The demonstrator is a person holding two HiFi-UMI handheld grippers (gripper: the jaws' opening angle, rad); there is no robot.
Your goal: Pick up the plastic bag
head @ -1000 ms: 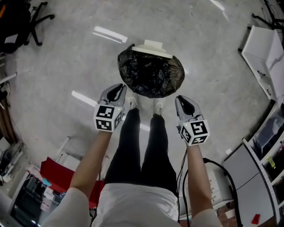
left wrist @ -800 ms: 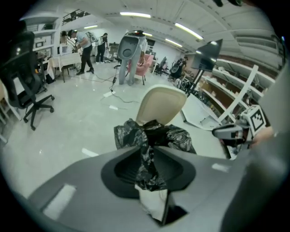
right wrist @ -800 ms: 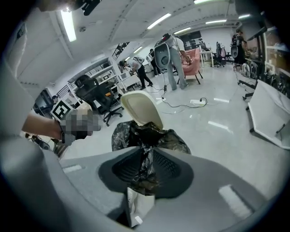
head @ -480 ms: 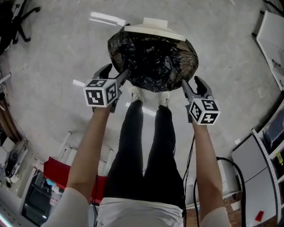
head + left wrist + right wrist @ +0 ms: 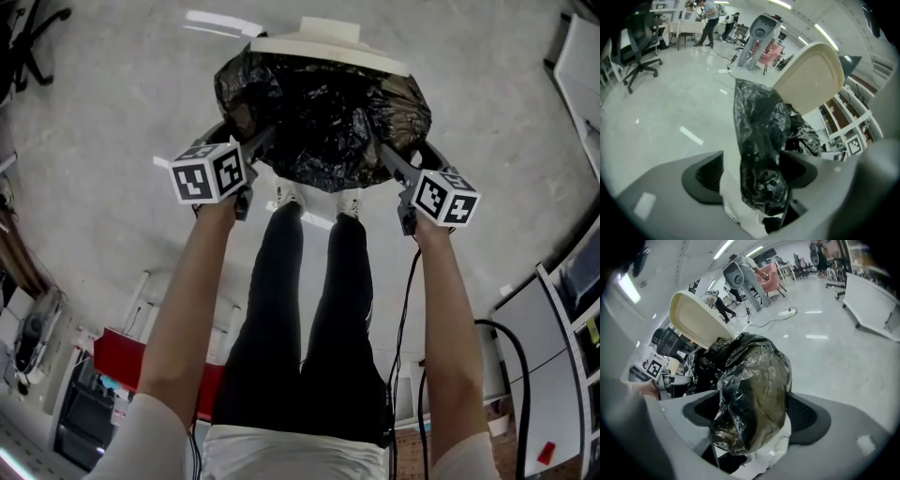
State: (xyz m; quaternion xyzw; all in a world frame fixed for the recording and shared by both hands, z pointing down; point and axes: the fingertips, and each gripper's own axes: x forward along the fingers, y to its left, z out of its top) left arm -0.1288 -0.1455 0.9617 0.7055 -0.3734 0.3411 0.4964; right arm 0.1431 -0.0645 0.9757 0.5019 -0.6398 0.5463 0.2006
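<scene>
Bag's place: The crumpled black plastic bag (image 5: 323, 112) is found in the upper middle of the head view, standing on the pale grey polished floor (image 5: 103, 103). A cream rounded plastic lid (image 5: 328, 42) is tipped up behind it.
Left gripper: The grey left gripper (image 5: 246, 148) is held at the bag's left edge. Its jaws have just been opening and are spread, with a hanging fold of the bag taken between them but not yet pinched.
Right gripper: The grey right gripper (image 5: 410, 161) is held at the bag's right edge. Its jaws have likewise just been opening and are set wide around a bulging fold, unclamped.
Reason for the hold: Opposite edges are judged to be flanked so that the bag can be lifted evenly.
Material: The film is seen to be thin, glossy and wrinkled, brownish where light passes through. Slipping and stretching are to be expected.
Shape: A slack, rounded mound is formed by the bag, while the lid is smooth and stiff.
</scene>
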